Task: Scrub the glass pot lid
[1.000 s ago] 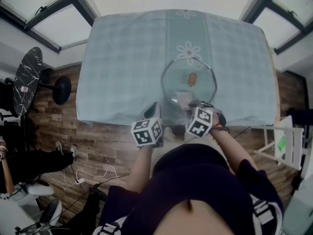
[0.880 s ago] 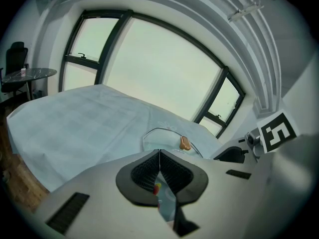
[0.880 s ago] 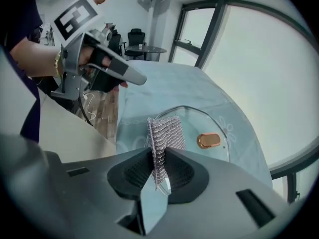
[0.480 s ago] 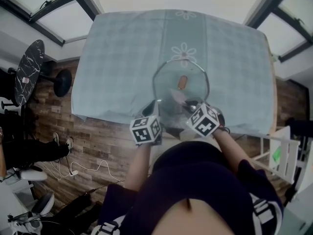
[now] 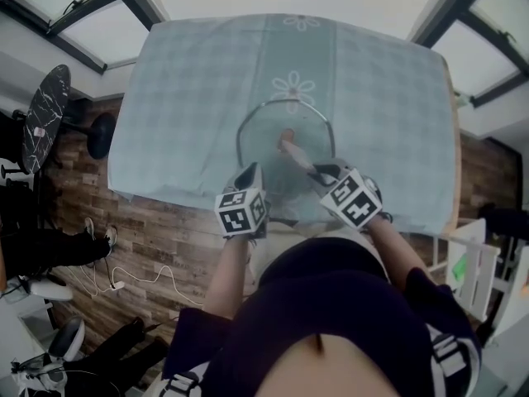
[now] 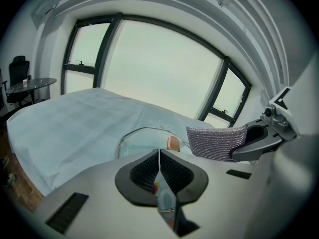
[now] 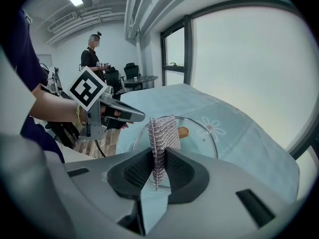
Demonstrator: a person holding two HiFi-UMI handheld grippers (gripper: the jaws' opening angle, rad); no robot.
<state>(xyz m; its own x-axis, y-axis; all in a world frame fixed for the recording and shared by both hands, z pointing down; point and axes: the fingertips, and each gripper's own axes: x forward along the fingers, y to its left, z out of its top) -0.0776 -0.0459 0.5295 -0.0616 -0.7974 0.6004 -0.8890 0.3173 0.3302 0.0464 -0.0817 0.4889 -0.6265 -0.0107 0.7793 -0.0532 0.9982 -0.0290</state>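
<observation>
The glass pot lid with its orange-brown knob lies on the table near the front edge. My left gripper is shut, its tips meeting the lid's near-left rim. It appears to pinch that rim. My right gripper is shut on a silver mesh scrub cloth. The cloth hangs over the glass just beside the knob. In the left gripper view the cloth shows to the right of the knob.
A pale green checked tablecloth with a flower print covers the table. Its front edge runs just below the grippers. A round black side table stands at the left and a white chair at the right. A person stands far back.
My right gripper has carried the cloth across the glass, from the lid's near edge up to the knob. The left gripper has kept its place at the rim.
</observation>
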